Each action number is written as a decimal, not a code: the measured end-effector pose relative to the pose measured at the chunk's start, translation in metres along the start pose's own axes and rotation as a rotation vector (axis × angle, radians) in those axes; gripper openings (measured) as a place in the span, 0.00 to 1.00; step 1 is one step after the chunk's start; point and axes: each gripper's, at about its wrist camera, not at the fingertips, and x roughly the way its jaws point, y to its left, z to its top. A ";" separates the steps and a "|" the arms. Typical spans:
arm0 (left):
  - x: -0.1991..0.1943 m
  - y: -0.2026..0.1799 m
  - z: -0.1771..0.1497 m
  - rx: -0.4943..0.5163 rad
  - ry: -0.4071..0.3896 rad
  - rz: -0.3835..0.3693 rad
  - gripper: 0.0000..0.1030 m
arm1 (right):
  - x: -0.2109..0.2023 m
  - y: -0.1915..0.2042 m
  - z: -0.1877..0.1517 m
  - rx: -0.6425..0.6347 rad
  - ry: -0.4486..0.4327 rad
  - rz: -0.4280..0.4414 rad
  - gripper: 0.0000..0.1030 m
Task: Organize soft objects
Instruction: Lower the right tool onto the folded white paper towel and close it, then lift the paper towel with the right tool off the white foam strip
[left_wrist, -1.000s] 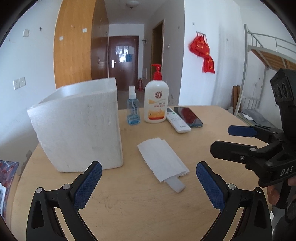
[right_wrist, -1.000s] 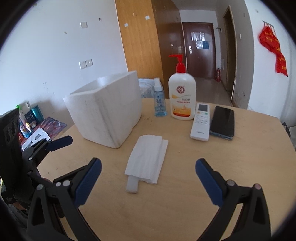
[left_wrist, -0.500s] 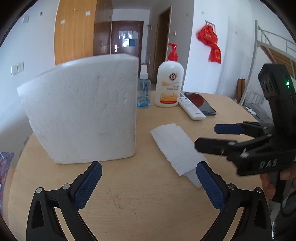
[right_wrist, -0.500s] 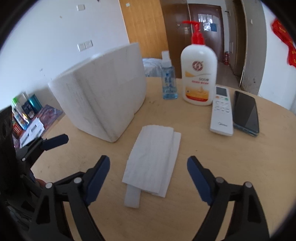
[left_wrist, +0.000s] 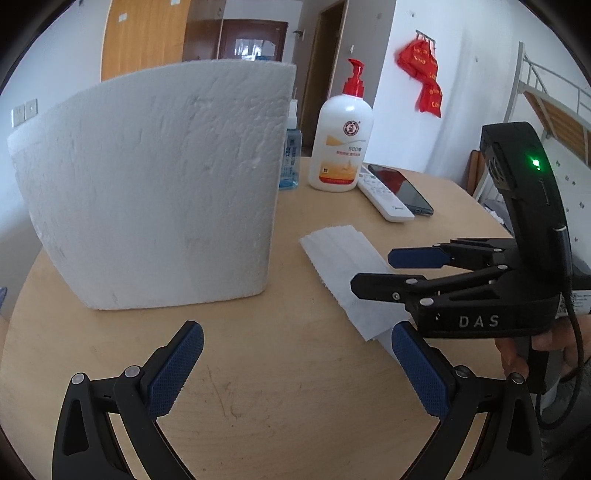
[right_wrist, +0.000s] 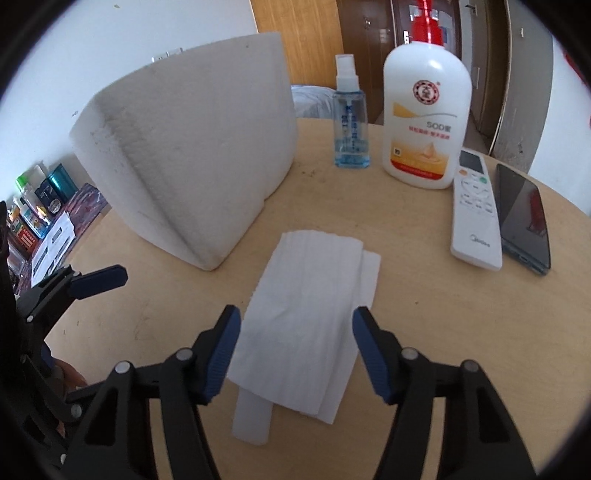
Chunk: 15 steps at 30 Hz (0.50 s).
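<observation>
A round wooden table fills the frame, a big white foam box at upper left. The folded tissues lie untouched at lower centre, nothing tidied yet. The right gripper straddles them, jaws just narrowing, pads not touching. The left gripper hangs wide open, empty.

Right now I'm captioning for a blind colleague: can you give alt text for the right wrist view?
The right gripper, jaws just closing, hovers open over folded tissue on a round wooden table. Behind stand a foam box, spray bottle, pump bottle, remote and phone; the left gripper enters at left.
</observation>
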 end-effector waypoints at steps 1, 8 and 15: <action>0.000 0.002 -0.001 -0.006 0.003 -0.005 0.99 | 0.001 0.000 0.001 -0.001 0.003 -0.001 0.65; -0.003 0.006 -0.004 -0.022 0.002 -0.034 0.99 | 0.011 -0.004 0.003 -0.004 0.034 -0.037 0.65; -0.003 0.007 -0.005 -0.031 -0.004 -0.053 0.99 | 0.013 -0.002 0.003 -0.018 0.049 -0.042 0.30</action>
